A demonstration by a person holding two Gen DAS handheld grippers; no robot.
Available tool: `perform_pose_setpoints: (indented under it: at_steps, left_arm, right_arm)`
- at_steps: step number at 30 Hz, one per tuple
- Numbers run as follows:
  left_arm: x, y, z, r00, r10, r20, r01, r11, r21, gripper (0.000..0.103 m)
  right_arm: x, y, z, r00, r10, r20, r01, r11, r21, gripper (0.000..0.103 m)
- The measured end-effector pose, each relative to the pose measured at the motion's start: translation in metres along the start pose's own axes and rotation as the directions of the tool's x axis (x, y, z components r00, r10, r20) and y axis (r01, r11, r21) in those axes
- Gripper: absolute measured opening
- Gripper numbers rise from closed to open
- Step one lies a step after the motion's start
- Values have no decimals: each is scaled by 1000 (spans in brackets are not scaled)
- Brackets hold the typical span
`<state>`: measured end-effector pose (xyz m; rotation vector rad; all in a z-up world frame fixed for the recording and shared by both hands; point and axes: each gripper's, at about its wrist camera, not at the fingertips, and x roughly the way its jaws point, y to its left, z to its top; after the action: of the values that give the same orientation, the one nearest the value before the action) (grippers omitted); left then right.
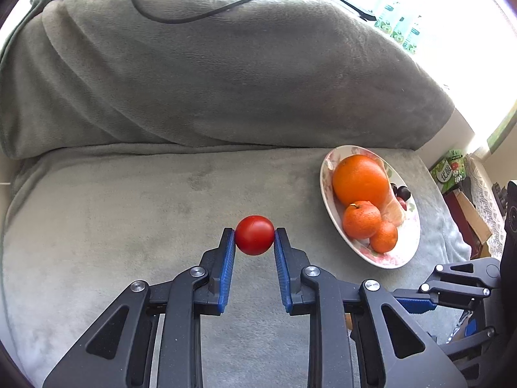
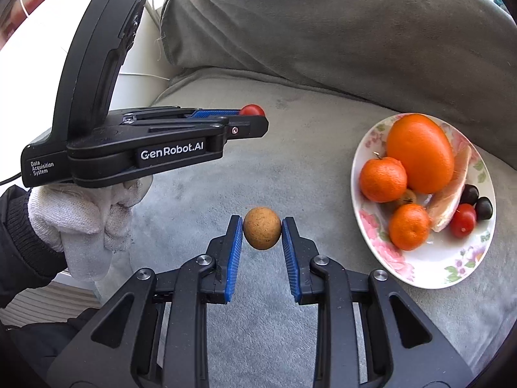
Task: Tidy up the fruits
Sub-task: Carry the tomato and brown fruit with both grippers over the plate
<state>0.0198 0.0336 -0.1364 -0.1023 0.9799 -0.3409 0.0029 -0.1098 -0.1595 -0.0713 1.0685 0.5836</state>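
Here, two pairs of black tongs with blue ribbed pads, each clamped on a small fruit above a grey plush blanket (image 1: 161, 194) spread over a cushioned seat. Left tongs (image 1: 254, 235) narrowed onto a small round glossy red tomato (image 1: 254, 235), pinched between both pads and lifted clear of the blanket. Right tongs (image 2: 262, 228) likewise narrowed onto a small round tan, rough-skinned fruit (image 2: 262, 228), pads pressing it from either side, also off the fabric. Seen from the right wrist view, left tongs at upper left, held level by a hand in a white knit glove (image 2: 87, 216) with a dark sleeve, the red tomato just peeping past the tips.

To the right of both, an oval white china plate with pink flowers (image 1: 387, 260) lying on the blanket, well apart from either held fruit. On it: a large orange (image 1: 360, 179), two smaller mandarins (image 1: 362, 220) touching it, a peeled pale citrus segment (image 2: 452, 203), another small red tomato (image 2: 463, 220) and two dark round fruits (image 2: 484, 208) near the far rim. Behind, a bulky grey-covered cushion with a black cable (image 1: 181, 17) looped across its top.
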Motion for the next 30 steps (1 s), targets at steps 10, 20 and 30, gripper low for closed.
perform_pose_setpoints:
  at_steps: [10, 20, 30]
  left_arm:
    - [-2, -37, -2, 998, -63, -10, 62, 998, -15, 23]
    - [7, -80, 2, 994, -110, -20, 110, 994, 5, 23]
    - [14, -109, 16, 993, -120, -14, 121, 991, 48, 23]
  right_arm:
    - [-47, -47, -16, 998, -45, 52, 40, 994, 98, 26]
    - [-75, -99, -25, 991, -109, 83, 92, 979, 184, 26]
    - [-80, -131, -16, 983, -151, 101, 127, 969, 214, 26]
